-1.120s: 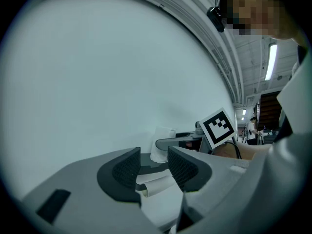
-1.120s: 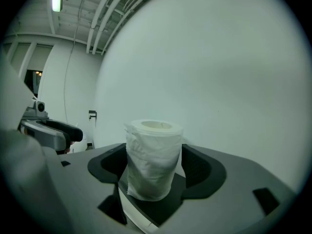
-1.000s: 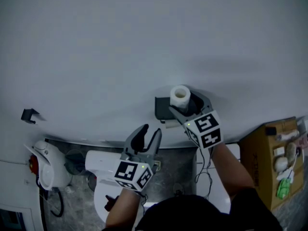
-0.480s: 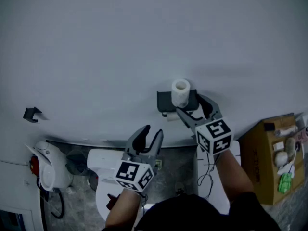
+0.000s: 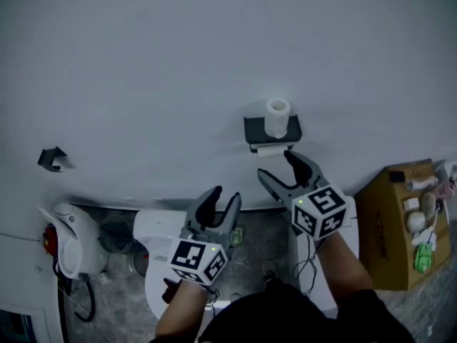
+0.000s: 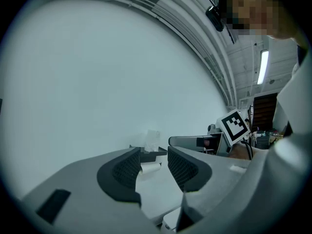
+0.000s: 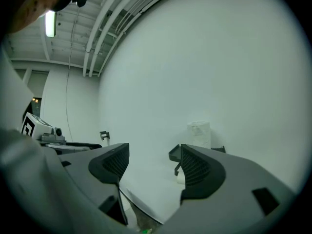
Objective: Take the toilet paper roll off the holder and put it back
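A white toilet paper roll (image 5: 277, 117) stands upright on top of the black wall holder (image 5: 254, 130). Under the holder's shelf hangs a second white roll (image 5: 270, 151). My right gripper (image 5: 277, 168) is open and empty, a short way below the holder and apart from it. In the right gripper view the upright roll (image 7: 199, 132) shows above the right jaw. My left gripper (image 5: 223, 194) hangs lower and to the left, open and empty. Between its jaws, the left gripper view shows the roll (image 6: 152, 140) and holder (image 6: 152, 153) farther off.
A white wall fills most of the view, with a small black hook (image 5: 51, 158) at the left. Below are a toilet (image 5: 153, 238), a white appliance (image 5: 70, 243) on the floor at left and a cardboard box (image 5: 400, 227) of small items at right.
My right gripper has drawn back down and away from the upright roll, which stays standing on the holder. The left gripper has barely moved.
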The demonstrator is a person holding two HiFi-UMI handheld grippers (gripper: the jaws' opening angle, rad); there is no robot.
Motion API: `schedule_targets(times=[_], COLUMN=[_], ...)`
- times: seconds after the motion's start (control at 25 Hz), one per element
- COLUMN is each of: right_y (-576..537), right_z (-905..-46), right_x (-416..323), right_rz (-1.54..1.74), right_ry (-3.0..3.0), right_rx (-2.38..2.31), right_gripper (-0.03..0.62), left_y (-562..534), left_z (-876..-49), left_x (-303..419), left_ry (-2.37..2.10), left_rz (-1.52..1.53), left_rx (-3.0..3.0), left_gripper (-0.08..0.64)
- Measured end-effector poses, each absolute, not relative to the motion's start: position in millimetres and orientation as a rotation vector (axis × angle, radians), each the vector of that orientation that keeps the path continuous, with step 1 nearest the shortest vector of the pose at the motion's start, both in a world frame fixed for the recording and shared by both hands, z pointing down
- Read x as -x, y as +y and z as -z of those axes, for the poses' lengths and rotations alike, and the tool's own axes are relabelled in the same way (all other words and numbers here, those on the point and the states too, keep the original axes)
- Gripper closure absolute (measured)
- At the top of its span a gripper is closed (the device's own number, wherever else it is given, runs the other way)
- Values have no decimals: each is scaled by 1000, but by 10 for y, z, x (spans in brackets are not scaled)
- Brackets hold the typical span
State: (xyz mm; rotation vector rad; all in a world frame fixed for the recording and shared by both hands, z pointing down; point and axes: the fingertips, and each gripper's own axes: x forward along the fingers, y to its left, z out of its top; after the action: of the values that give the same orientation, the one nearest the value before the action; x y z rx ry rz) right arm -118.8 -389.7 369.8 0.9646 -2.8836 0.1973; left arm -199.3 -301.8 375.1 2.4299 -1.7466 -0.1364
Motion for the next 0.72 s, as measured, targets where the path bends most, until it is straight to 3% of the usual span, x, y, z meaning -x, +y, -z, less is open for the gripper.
schedule_targets(times=[0.72], right_y=[-2129], right_z=[-3962], right_x=[1263], right_rz=[-240], right_ry=[-2774], right_rx=[-1084], right_gripper=[300], left_y=[-1530], left_z=[-3988], left_x=[2135], left_ry=[-1564], left_rz=[178], left_rx=[-2494], left_gripper=[397])
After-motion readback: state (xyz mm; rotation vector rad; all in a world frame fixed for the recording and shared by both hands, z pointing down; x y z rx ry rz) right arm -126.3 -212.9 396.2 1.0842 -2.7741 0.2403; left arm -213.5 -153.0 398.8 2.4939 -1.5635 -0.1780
